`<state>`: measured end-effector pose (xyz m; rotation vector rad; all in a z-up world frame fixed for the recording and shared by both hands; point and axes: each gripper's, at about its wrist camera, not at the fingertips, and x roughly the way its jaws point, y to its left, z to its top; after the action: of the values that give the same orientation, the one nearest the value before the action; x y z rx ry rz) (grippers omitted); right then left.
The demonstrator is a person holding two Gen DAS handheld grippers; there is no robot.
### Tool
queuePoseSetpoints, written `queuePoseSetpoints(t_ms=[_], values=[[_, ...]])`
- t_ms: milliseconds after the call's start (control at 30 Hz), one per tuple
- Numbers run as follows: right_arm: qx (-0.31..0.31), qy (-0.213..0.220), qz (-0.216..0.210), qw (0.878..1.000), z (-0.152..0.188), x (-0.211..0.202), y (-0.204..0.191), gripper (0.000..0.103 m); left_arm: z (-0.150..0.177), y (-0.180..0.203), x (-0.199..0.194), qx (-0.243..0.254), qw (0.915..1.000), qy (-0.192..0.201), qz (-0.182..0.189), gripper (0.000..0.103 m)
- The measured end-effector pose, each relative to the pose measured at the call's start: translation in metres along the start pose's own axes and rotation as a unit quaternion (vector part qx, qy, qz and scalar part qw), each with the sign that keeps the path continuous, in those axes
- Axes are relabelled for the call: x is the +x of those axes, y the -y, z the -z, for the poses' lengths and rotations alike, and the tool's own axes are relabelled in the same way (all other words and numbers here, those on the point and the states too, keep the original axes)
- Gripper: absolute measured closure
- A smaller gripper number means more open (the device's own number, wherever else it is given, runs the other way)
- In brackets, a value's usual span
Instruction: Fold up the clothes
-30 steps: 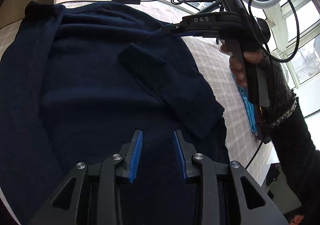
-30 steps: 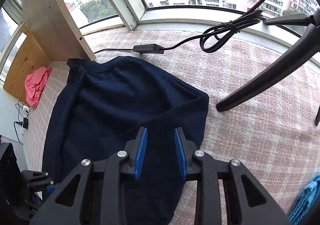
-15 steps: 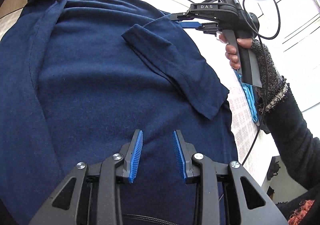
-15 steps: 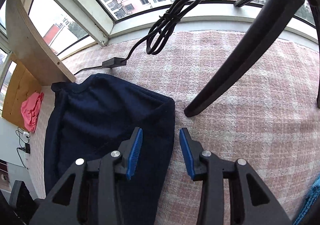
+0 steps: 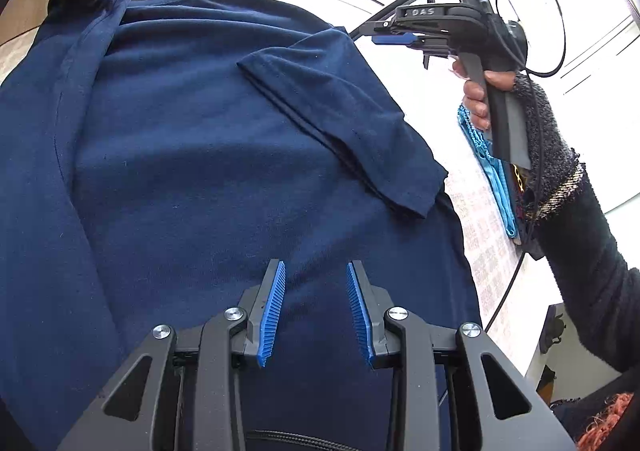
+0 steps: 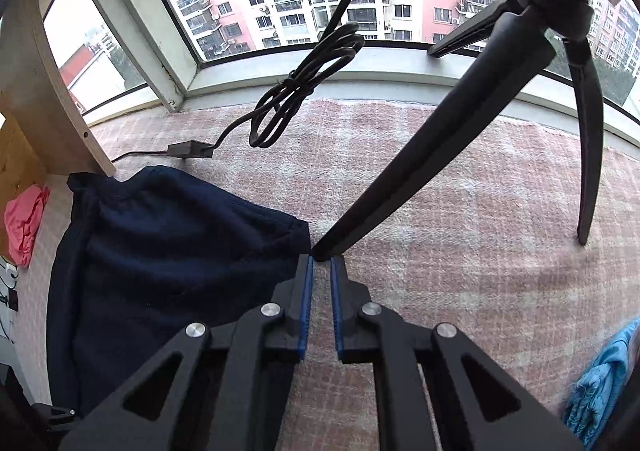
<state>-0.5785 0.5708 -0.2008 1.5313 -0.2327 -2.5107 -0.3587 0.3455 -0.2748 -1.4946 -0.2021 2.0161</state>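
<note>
A navy T-shirt [image 5: 200, 171] lies spread flat on the checked cover, with one short sleeve [image 5: 340, 119] folded in over its body. My left gripper [image 5: 316, 265] hovers open over the shirt's lower middle, holding nothing. In the left wrist view a hand holds my right gripper [image 5: 394, 39] just beyond the shirt's far right shoulder corner. In the right wrist view that gripper [image 6: 320, 258] has its blue pads drawn almost together beside the shirt's [image 6: 160, 271] corner. Only the cover shows in the narrow gap.
A black tripod leg [image 6: 440, 139] lands right at my right fingertips, with another leg farther right. A coiled cable [image 6: 304, 79] and its adapter [image 6: 190, 150] lie by the window. There is a pink garment [image 6: 24, 227] far left and a light blue cloth [image 6: 600, 383] at the right.
My right gripper has let go of the sleeve, moved off the shirt's corner toward the tripod leg, opened wide and then closed. The left gripper has stayed open over the shirt.
</note>
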Motion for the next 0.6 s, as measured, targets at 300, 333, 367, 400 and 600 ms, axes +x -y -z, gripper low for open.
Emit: queuePoseSetpoints(t_ms=[300,333,367,400,600], values=[[-0.046,-0.081,-0.1,0.991,0.104,-0.051,-0.017,0.066,0.003,0.003,-0.002,0.0,0.9999,-0.002,-0.01,0.072],[-0.046,-0.094,-0.105,0.989,0.115,-0.049,-0.019,0.066,0.003,0.004,-0.003,-0.001,0.9999,-0.003,-0.013,0.072],[-0.045,-0.106,-0.111,0.987,0.125,-0.047,-0.02,0.066,0.004,0.005,-0.004,-0.002,0.9999,-0.005,-0.016,0.072],[-0.048,-0.115,-0.112,0.986,0.134,-0.044,-0.022,0.067,0.005,0.006,-0.005,-0.003,0.9998,-0.007,-0.019,0.072],[-0.027,-0.088,-0.069,0.993,0.13,-0.054,-0.005,0.091,0.046,0.039,-0.046,0.01,0.9998,0.01,-0.015,0.072]])
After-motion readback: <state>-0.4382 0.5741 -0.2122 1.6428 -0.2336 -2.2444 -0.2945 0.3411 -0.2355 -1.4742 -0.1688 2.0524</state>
